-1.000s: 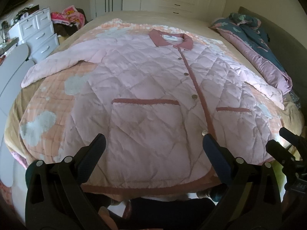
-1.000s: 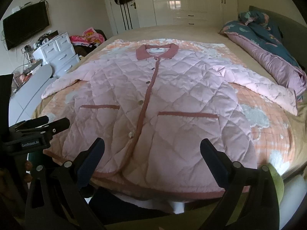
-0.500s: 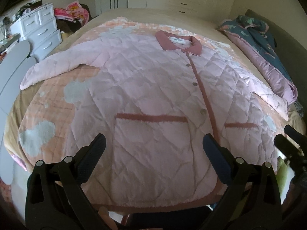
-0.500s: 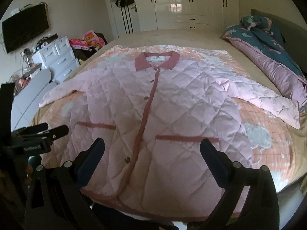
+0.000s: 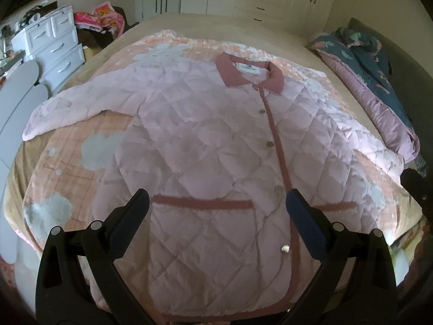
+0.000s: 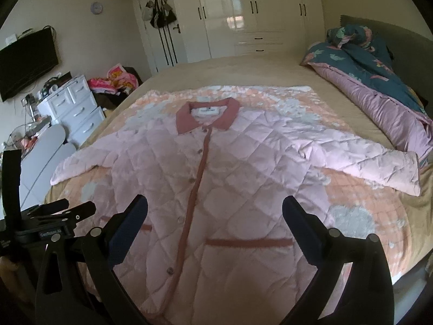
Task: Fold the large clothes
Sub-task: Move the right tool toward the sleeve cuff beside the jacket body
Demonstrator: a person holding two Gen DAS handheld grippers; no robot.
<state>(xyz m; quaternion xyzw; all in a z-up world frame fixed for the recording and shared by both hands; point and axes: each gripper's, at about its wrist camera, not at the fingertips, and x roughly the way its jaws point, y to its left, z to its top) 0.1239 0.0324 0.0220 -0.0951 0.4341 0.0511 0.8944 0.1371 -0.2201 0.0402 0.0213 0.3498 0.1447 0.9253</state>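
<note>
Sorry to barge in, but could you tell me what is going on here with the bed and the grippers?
A person holds a hand-held gripper in each hand over a pink quilted jacket spread flat, front up and buttoned, on a patterned blanket on the bed. The left hand-held gripper and the right hand-held gripper are both open and hold nothing. Both sleeves lie spread outward, so no fold has been made yet.

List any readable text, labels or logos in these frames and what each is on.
"GenRobot.AI": white print on the left gripper's body, seen in the right wrist view; small, so the reading is not certain.
Neck label inside the quilted jacket's collar: a dark mark and a line of print, too small to read.
Wall clock: face too blurred to read.
</note>
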